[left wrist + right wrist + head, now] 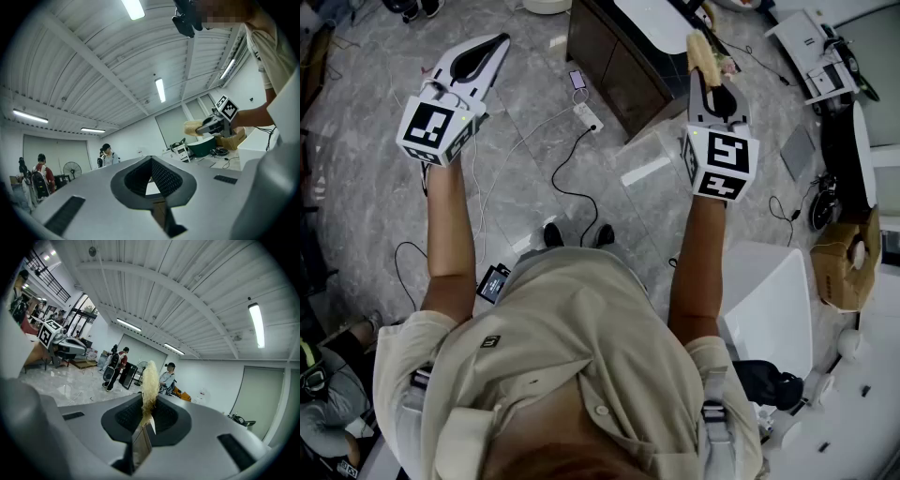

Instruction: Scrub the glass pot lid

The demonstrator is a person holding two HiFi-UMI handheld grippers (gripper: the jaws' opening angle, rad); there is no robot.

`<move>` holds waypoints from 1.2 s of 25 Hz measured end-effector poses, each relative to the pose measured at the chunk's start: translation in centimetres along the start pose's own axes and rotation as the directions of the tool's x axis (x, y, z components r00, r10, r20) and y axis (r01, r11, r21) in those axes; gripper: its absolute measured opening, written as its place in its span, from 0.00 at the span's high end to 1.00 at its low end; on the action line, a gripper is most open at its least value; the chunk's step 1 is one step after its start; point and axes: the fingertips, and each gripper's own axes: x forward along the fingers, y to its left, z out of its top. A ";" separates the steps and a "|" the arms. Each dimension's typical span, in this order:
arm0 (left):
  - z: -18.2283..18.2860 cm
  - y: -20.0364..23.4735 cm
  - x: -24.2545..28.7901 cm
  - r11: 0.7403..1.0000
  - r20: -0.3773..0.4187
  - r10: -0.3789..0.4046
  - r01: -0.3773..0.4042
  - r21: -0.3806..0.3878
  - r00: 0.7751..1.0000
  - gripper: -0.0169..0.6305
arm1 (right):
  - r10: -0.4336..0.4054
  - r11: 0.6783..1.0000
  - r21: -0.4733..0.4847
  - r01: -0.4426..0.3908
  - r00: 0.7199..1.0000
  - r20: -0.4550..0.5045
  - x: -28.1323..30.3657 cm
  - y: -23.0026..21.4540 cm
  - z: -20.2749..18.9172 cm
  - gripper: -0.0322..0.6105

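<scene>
R gripper (146, 423) pinching sponge (149, 380), L gripper (497, 44) shut, empty

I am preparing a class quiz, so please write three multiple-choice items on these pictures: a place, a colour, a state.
1. Where is the scrub pad? A) on a plate B) in the right gripper C) in the left gripper
2. Its colour? A) pale yellow B) blue C) black
3. How do the left gripper's jaws stand? A) wide apart B) shut on a cloth C) shut, empty
B: the right gripper view shows it clamped. A: it looks pale yellow. C: the left gripper view shows them together, nothing between.
</scene>
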 end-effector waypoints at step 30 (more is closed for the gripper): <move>-2.3 0.6 0.5 0.999 0.014 -0.008 0.009 -0.046 1.000 0.95 | 0.049 0.996 0.073 -0.052 0.998 0.036 1.6 1.4 -0.2 0.87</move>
